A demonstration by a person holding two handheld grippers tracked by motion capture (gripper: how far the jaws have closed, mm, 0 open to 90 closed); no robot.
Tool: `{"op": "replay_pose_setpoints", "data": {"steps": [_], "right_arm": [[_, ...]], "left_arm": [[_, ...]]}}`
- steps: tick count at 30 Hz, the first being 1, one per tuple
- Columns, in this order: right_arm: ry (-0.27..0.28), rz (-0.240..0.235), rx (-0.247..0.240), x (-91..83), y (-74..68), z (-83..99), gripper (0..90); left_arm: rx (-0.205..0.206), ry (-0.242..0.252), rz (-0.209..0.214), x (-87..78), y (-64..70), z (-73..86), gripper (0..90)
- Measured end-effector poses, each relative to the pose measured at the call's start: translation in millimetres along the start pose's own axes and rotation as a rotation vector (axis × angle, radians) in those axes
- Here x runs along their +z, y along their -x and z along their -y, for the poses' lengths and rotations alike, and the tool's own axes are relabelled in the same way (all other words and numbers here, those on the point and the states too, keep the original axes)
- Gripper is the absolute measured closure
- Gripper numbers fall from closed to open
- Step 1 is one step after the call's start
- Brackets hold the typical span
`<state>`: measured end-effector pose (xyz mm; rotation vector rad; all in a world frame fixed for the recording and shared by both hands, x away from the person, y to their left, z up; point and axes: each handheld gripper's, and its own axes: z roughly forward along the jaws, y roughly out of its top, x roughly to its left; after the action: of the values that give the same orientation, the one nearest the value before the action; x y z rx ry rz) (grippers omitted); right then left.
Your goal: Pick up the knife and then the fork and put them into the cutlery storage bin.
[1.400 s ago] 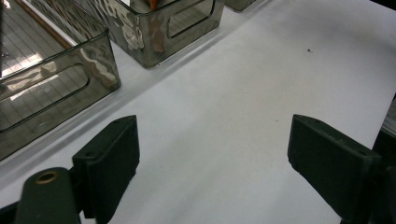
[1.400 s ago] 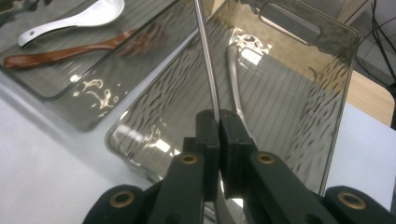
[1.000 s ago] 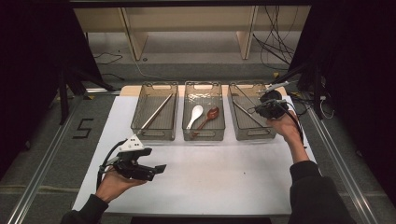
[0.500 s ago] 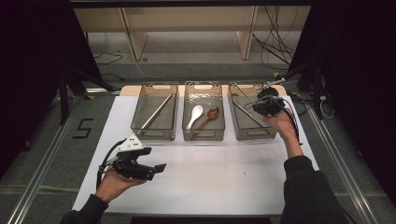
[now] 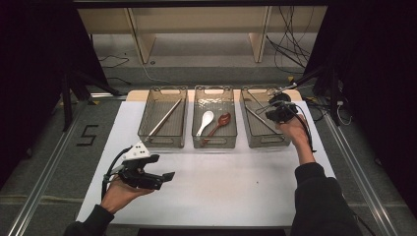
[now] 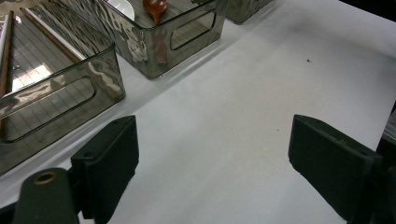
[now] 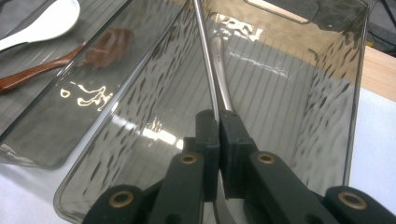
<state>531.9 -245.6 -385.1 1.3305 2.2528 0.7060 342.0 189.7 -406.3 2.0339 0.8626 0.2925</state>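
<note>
Three smoky clear bins stand in a row on a white mat [image 5: 236, 182]. Over the right bin [image 5: 268, 142] my right gripper [image 5: 273, 114] is shut on a thin metal utensil [image 7: 208, 60], whose shaft runs up and away from the jaws inside the bin [image 7: 327, 93]. A second metal utensil [image 5: 255, 118] lies on that bin's floor. My left gripper [image 5: 169, 176] is held low over the mat at the front left, open and empty, with wide-set jaws around bare mat [image 6: 212, 140].
The left bin [image 5: 162, 143] holds chopsticks [image 5: 164, 118]. In the middle bin [image 5: 215, 144] lie a white spoon [image 5: 205, 120] and a brown spoon [image 5: 220, 123]. Cables trail at the back right, and metal rails run along both sides of the table.
My right gripper has shifted slightly farther back over the right bin with the metal utensil in it. The left gripper has stayed put.
</note>
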Motion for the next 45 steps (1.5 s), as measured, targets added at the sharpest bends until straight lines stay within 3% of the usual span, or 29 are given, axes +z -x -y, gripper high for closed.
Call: {"op": "replay_pose_setpoints", "data": {"steps": [11,15,17,24,33,45], "right_arm": [[-0.027,0.009,-0.003,8.6,-5.3,-1.2,87.2],[-0.034,0.023,0.017,11.0,-3.6,-0.2,82.7],[-0.015,-0.005,0.034,8.9,-2.0,-0.4,75.1],[0.013,-0.015,0.009,0.2,-5.1,-0.9,69.1],[0.085,-0.112,0.053,-13.9,-10.3,3.7,57.3],[0.211,-0.197,0.081,-36.5,-36.8,20.5,33.5]], "left_arm": [[0.006,-0.005,0.002,0.8,0.4,0.1,15.7],[0.005,-0.006,0.002,0.8,0.2,0.2,15.8],[0.002,-0.003,0.003,0.9,0.3,0.2,15.7],[0.002,-0.011,0.006,1.4,0.9,0.2,15.7],[0.0,-0.01,0.009,1.5,0.2,0.3,15.7],[-0.006,0.002,0.02,1.6,0.7,0.3,15.6]]}}
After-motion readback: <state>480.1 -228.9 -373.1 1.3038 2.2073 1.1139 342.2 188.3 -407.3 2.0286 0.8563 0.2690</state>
